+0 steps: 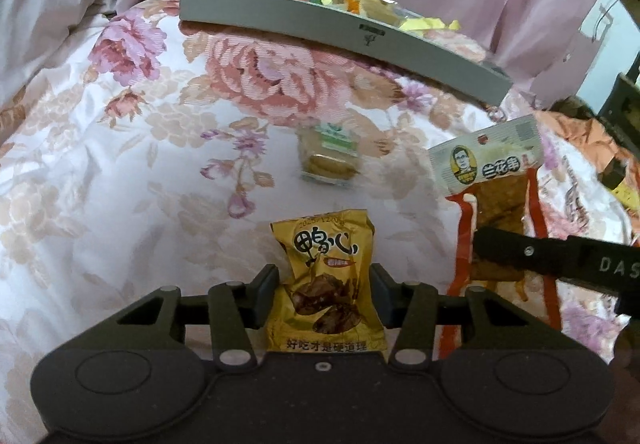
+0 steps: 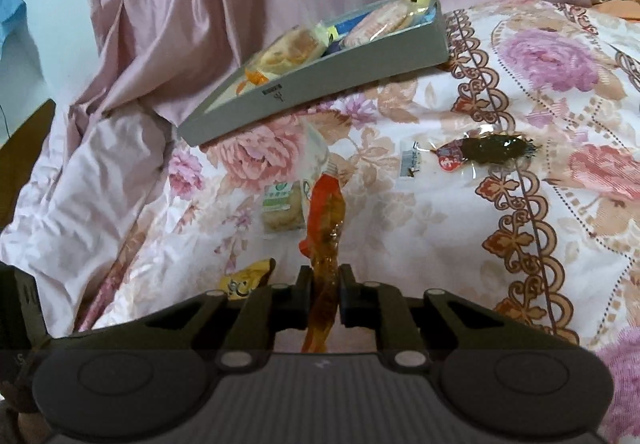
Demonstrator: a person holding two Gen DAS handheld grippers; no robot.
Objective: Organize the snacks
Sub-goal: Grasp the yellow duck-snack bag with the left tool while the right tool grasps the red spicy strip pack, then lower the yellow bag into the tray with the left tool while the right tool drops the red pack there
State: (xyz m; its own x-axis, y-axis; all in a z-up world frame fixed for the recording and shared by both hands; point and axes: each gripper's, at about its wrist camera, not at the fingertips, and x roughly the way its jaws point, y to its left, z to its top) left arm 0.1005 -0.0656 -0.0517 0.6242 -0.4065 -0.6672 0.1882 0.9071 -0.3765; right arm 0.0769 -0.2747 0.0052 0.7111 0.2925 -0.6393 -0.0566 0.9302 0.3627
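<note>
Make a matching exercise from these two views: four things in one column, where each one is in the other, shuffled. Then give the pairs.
Things
1. golden snack packet
2. orange-and-white snack packet
3. green-labelled biscuit pack
4. pink round crackers

Places
A. lying loose on the floral bedspread
B. inside the grey tray
C. between the fingers of the right gripper
D. between the fingers of the left gripper

Pairs: 1-D, 2-C, 3-A, 4-B
</note>
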